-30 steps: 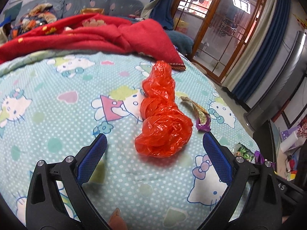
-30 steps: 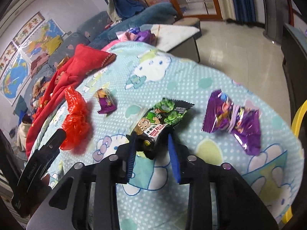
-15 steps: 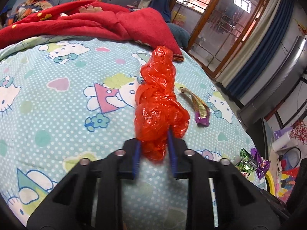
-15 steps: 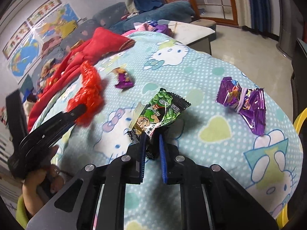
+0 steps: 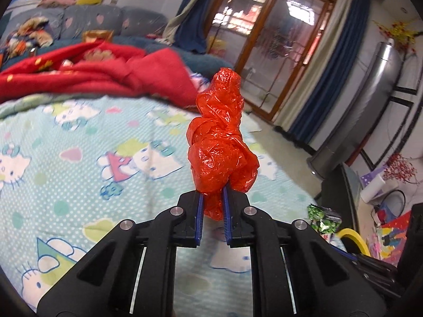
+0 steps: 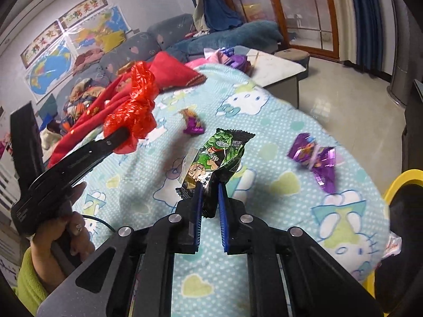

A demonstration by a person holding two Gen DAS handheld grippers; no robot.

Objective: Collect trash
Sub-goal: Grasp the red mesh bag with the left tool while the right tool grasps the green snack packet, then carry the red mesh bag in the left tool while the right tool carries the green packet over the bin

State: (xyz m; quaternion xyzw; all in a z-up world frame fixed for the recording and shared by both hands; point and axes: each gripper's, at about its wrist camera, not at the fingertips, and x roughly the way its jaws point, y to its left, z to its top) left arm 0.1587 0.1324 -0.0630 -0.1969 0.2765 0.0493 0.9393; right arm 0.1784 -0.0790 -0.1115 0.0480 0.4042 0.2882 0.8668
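A crumpled red plastic bag (image 5: 219, 142) stands up out of my left gripper (image 5: 212, 198), which is shut on its lower end and holds it above the Hello Kitty bedsheet (image 5: 66, 158). The right wrist view shows the same red bag (image 6: 134, 105) lifted at the left, with the left gripper (image 6: 116, 138) held by a hand (image 6: 66, 227). My right gripper (image 6: 210, 187) is shut on the bottom edge of a green snack wrapper (image 6: 219, 153), raised off the sheet. A purple wrapper (image 6: 314, 155) and a small purple-and-gold wrapper (image 6: 193, 124) lie on the bed.
A red blanket (image 5: 92, 71) is bunched at the far side of the bed. A yellow rim (image 6: 404, 182) shows at the right edge beside the bed. Beyond it are a low table (image 6: 277, 71), tiled floor and a glass door.
The left gripper closed on the red bag and lifted it off the sheet. The right gripper closed on the green wrapper and raised it.
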